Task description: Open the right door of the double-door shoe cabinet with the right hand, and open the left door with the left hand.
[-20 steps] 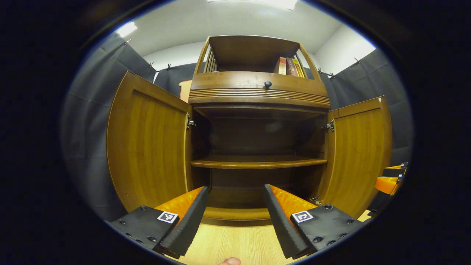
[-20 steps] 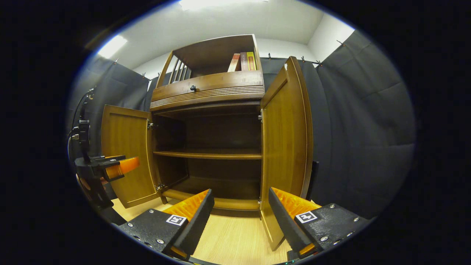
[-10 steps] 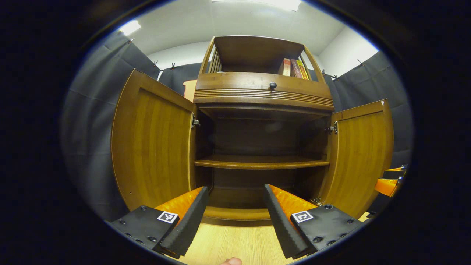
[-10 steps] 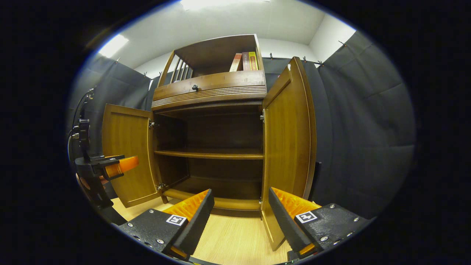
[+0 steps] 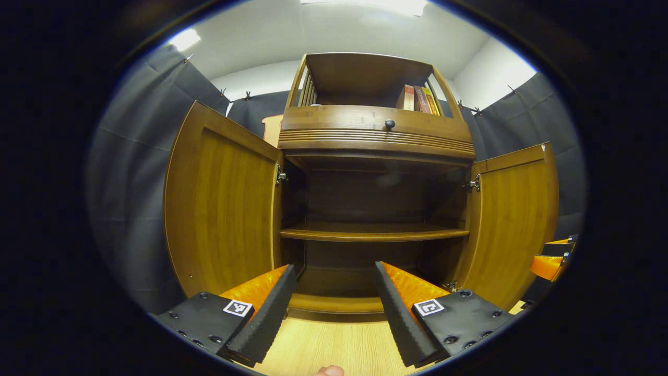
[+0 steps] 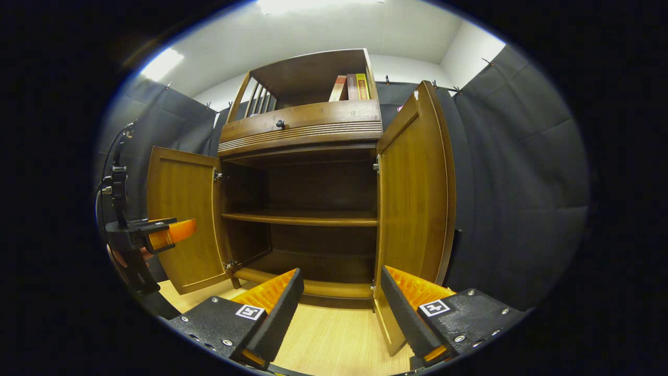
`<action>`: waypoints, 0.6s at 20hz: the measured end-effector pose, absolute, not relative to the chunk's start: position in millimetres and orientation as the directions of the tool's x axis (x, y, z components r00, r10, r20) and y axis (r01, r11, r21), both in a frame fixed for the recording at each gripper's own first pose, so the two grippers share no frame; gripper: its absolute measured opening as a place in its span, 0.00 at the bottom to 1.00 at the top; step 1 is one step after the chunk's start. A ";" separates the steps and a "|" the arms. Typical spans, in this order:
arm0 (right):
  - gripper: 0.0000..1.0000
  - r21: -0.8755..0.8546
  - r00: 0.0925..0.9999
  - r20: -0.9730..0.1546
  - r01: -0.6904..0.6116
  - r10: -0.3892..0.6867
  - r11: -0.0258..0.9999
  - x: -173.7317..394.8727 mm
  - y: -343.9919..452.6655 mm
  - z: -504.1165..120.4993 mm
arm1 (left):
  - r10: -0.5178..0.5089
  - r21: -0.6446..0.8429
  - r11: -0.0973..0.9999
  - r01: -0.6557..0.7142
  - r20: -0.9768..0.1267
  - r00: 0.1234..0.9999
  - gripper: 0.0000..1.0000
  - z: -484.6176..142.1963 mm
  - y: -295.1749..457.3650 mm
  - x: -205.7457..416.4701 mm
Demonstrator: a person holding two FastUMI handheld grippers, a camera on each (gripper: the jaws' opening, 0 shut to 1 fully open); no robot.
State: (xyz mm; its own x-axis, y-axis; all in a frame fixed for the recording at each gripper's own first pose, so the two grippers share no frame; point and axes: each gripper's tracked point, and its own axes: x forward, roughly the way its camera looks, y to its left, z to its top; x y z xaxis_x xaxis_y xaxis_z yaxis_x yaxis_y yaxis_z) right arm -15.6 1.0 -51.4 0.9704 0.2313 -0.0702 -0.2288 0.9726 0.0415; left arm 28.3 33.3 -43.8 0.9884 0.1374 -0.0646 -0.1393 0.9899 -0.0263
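Left door [image 5: 222, 209] and right door [image 5: 514, 222] swung wide; left gripper [image 5: 334, 308] and right gripper [image 6: 342, 313] spread, empty, clear of cabinet [image 5: 373, 136]; task looks done.

Both views are bright and sharp at the centre, with strong fisheye bending toward the edges. Light comes from ceiling lamps [image 5: 389, 4] at the top of the frame and a second lamp [image 5: 182, 39] at upper left, both blown out to white glare. The cabinet [image 5: 373, 136] bows outward. Its open doors [image 5: 222, 209] catch a warm sheen, while the inside behind the shelf [image 5: 373, 233] sits in deep shadow. The wooden floor [image 6: 334, 342] at the bottom is evenly lit. The curtains [image 6: 516, 183] look dim and flat.
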 end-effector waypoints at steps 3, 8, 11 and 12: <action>1.00 0.042 0.970 -0.065 -0.230 0.233 0.972 -13.7 1.3 -50.2 | 0.139 -0.022 0.990 -0.140 -0.059 0.989 0.96 -41.4 33.4 29.1; 1.00 0.041 0.971 -0.068 -0.225 0.227 0.974 -13.5 -0.2 -51.7 | 0.135 -0.022 0.990 -0.137 -0.058 0.989 0.95 -41.1 32.5 32.1; 0.92 0.042 0.973 -0.069 -0.219 0.222 0.975 -13.3 -2.2 -51.8 | 0.130 -0.021 0.991 -0.132 -0.060 0.990 0.95 -42.5 31.2 32.7; 1.00 0.042 0.973 -0.069 -0.218 0.221 0.975 -13.3 -2.2 -52.0 | 0.129 -0.020 0.991 -0.131 -0.060 0.990 0.95 -42.5 30.8 32.7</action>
